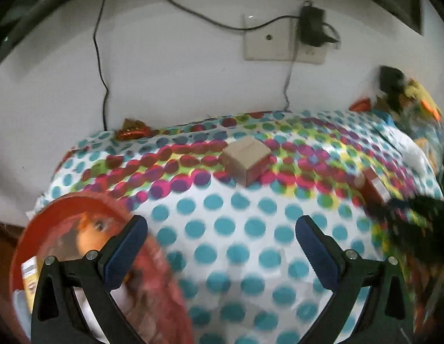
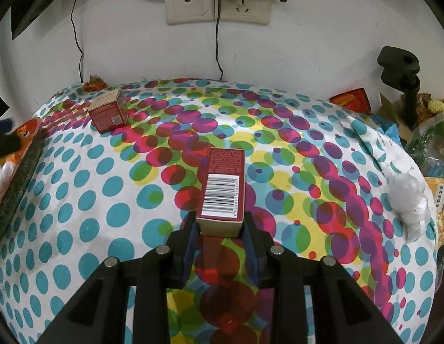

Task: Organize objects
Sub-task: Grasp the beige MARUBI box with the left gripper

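Observation:
My right gripper (image 2: pixel 220 223) is shut on a long dark-red box (image 2: pixel 224 186) with a barcode label, held just above the dotted tablecloth (image 2: pixel 78 200). A small red cube box (image 2: pixel 107 111) stands at the far left of the table; it also shows in the left wrist view (image 1: pixel 246 159). My left gripper (image 1: pixel 222 246) is open and empty, beside a red basket (image 1: pixel 50 229) holding an orange toy (image 1: pixel 88 233) and a small carton. The held box shows blurred at the right in the left wrist view (image 1: pixel 375 185).
A wall socket (image 2: pixel 217 3) with plugs and hanging cables is behind the table. A foil snack wrapper (image 2: pixel 93 83) lies at the back left. A white plastic bag (image 2: pixel 408 197), an orange packet (image 2: pixel 351 99), a black stand (image 2: pixel 399 66) and packaged goods crowd the right edge.

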A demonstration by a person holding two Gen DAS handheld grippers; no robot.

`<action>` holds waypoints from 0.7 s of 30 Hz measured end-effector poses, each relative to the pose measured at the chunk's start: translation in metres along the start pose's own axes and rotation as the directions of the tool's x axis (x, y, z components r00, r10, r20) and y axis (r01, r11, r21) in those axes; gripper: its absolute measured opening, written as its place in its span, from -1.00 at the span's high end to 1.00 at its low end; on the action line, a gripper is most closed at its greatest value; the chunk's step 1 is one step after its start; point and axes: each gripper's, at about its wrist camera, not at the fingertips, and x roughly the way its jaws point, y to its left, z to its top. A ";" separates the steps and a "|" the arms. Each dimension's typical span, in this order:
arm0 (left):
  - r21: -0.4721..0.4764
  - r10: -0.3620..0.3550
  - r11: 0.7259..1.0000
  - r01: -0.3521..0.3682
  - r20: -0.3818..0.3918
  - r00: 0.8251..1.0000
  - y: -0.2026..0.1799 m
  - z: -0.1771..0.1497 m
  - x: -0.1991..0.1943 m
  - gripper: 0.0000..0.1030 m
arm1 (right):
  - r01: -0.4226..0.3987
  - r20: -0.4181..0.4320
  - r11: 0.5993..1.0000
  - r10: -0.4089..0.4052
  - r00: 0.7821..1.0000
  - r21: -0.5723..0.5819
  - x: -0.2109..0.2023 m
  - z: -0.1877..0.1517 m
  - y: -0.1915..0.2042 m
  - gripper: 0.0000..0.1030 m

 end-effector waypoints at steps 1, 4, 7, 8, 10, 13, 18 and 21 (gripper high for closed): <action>-0.001 -0.017 1.000 0.017 -0.013 1.000 -0.002 0.005 0.008 -1.00 | -0.002 0.000 1.000 0.002 1.000 0.000 0.000 0.000 0.000 0.39; -0.027 -0.010 1.000 0.009 -0.036 0.999 -0.012 0.019 0.030 -1.00 | -0.016 0.002 1.000 0.015 1.000 0.014 0.000 0.000 0.000 0.39; -0.077 0.003 0.997 -0.008 -0.068 0.998 -0.021 0.030 0.050 -1.00 | -0.040 0.006 0.999 0.039 0.999 0.034 0.000 -0.001 -0.003 0.39; -0.103 0.004 0.995 -0.012 -0.074 0.997 -0.025 0.034 0.057 -1.00 | -0.047 0.007 0.998 0.047 0.999 0.041 0.000 -0.001 -0.004 0.39; -0.141 0.026 0.989 -0.036 -0.075 0.997 -0.029 0.038 0.065 -1.00 | -0.054 0.008 0.997 0.054 0.999 0.047 0.001 0.000 -0.005 0.37; -0.191 0.077 0.977 -0.097 -0.107 0.991 -0.035 0.043 0.080 -1.00 | -0.058 0.008 0.997 0.058 0.998 0.048 0.001 0.000 -0.004 0.37; -0.258 0.162 0.947 -0.191 -0.128 0.978 -0.035 0.043 0.095 -1.00 | -0.077 0.011 0.995 0.077 0.997 0.062 0.001 0.000 -0.007 0.36; -0.328 0.149 0.925 -0.194 -0.157 0.976 -0.025 0.041 0.104 -1.00 | -0.094 0.014 0.993 0.093 0.996 0.077 0.001 0.000 -0.009 0.36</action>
